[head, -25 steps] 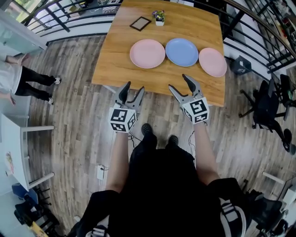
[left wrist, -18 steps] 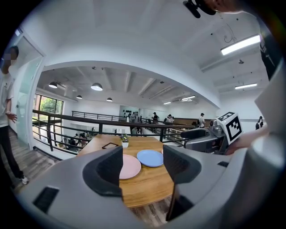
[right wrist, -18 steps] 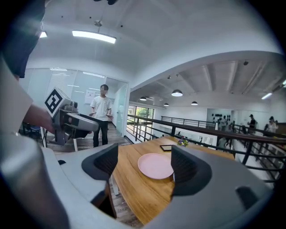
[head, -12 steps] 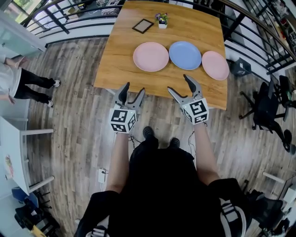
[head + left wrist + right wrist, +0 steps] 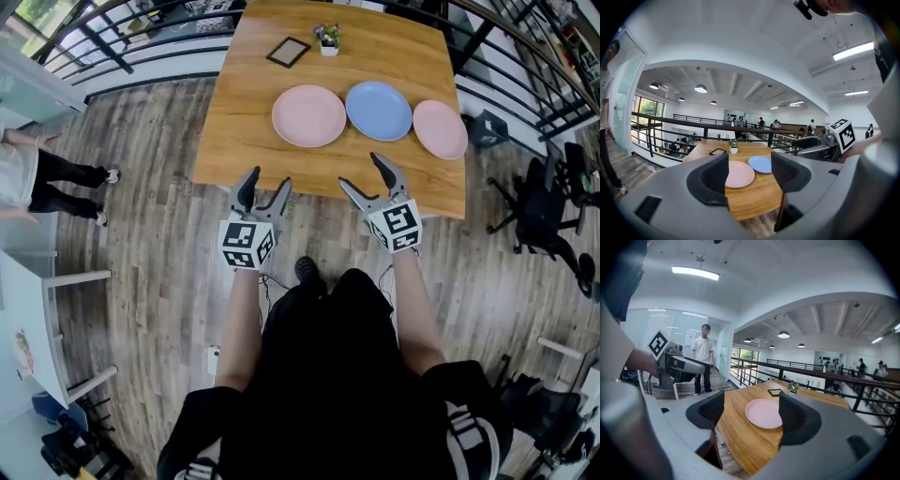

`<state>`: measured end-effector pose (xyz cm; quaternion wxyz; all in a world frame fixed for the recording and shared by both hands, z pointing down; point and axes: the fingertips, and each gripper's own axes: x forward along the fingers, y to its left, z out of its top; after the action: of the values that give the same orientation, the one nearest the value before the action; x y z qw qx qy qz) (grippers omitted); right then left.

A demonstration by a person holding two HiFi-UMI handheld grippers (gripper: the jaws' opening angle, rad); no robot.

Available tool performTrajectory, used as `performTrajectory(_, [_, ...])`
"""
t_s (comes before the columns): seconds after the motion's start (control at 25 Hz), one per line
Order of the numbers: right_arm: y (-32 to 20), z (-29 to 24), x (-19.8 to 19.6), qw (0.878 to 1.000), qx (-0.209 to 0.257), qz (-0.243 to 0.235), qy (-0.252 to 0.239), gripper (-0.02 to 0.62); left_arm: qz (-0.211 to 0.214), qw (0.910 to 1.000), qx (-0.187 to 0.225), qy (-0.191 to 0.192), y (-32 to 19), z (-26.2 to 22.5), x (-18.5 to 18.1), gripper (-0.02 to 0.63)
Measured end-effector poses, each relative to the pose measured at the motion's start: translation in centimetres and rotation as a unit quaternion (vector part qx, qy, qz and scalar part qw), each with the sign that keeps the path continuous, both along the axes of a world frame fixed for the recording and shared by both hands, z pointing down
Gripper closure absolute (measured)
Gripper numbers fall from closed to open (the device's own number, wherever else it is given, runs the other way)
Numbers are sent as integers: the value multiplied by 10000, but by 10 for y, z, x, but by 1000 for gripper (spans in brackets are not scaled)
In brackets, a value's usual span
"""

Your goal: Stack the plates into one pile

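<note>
Short of table (image 5: 239, 131) edge, head view: left gripper (image 5: 266, 180), right gripper (image 5: 362, 172) closer than second ago; left pink plate (image 5: 309, 115), blue plate (image 5: 379, 110), right pink plate (image 5: 441, 128) unstacked in row. Left gripper view: jaws just opened wide, empty. Right gripper view: likewise, empty. Approach only; stacking unstarted.

Probably an open-plan office mezzanine: black railings (image 5: 825, 373), office chair (image 5: 542, 214), glass partitions (image 5: 722, 348), strip lights (image 5: 696, 273).
</note>
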<state>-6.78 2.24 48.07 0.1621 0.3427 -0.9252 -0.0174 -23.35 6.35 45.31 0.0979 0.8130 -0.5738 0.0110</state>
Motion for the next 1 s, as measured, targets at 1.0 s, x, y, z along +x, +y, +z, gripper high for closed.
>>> performTrajectory(1.0, [-58, 34, -27, 9990, -436, -113, 72, 230, -140, 9991, -391, 42, -49, 28, -26, 324])
